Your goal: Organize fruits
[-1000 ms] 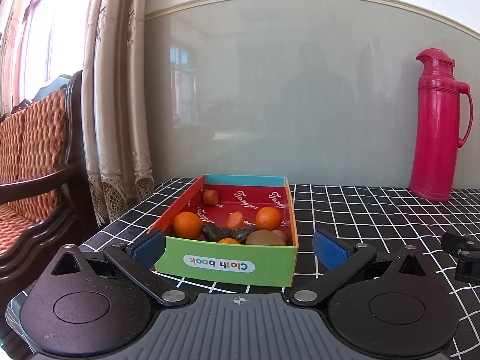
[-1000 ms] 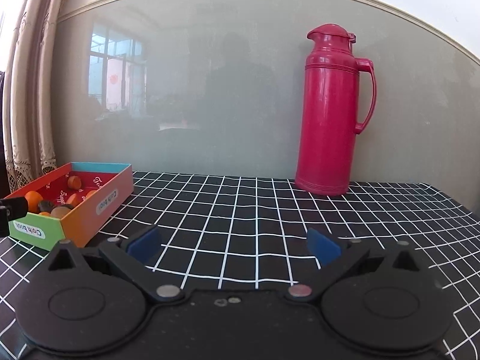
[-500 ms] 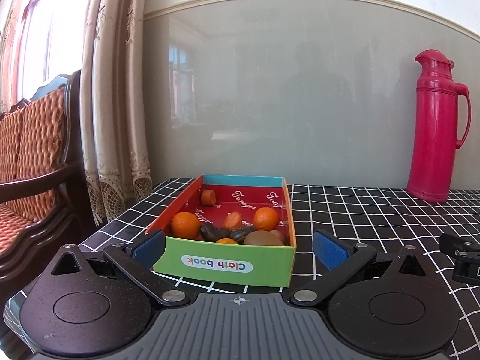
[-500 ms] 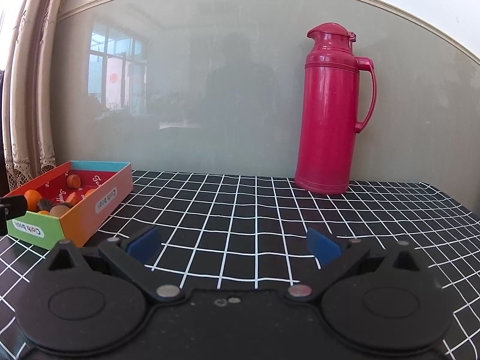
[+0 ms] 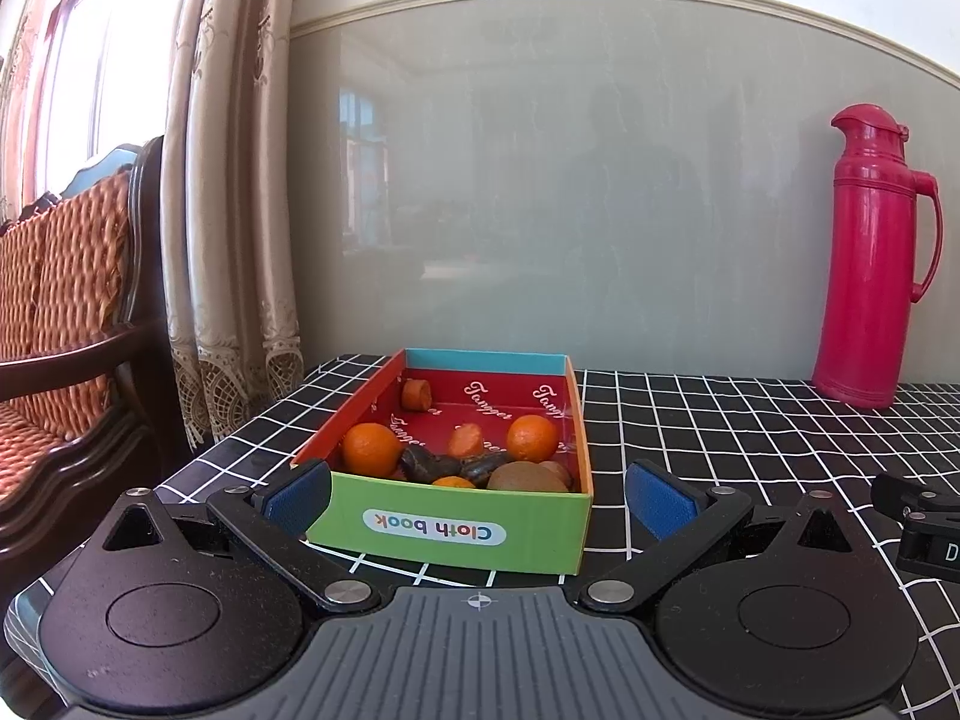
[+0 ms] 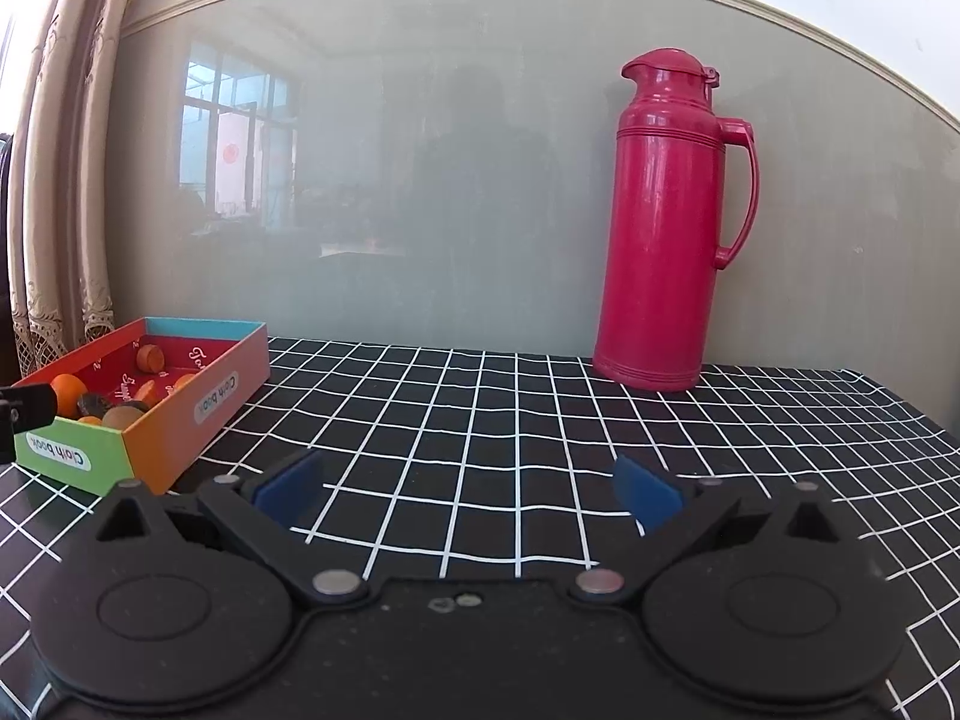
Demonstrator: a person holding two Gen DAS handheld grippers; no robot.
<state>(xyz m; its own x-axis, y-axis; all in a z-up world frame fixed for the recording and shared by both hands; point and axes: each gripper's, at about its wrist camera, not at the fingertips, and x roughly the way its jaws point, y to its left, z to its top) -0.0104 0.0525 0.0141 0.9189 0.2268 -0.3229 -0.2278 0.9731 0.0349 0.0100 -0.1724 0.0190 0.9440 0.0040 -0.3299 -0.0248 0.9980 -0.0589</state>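
Observation:
A colourful cardboard box (image 5: pixel 450 531) marked "Cloth book" sits on the checked table and holds several fruits: two oranges (image 5: pixel 371 449), a kiwi (image 5: pixel 525 478), dark pieces (image 5: pixel 429 463) and small orange chunks (image 5: pixel 417 394). My left gripper (image 5: pixel 478 498) is open, its blue pads level with the box's near corners, nothing between them. In the right wrist view the same box (image 6: pixel 180 414) lies at the far left. My right gripper (image 6: pixel 468 489) is open over bare tablecloth, to the right of the box.
A tall red thermos (image 6: pixel 672 222) stands at the back against the grey wall; it also shows as the thermos (image 5: pixel 870 264) at the right in the left wrist view. A curtain (image 5: pixel 228 210) and a wooden chair (image 5: pixel 66 312) stand left of the table edge. The black-and-white tablecloth (image 6: pixel 510 420) spreads between box and thermos.
The left wrist view has drifted slightly, so box and thermos sit a little lower and further left. The right gripper has stayed put. Both stay open.

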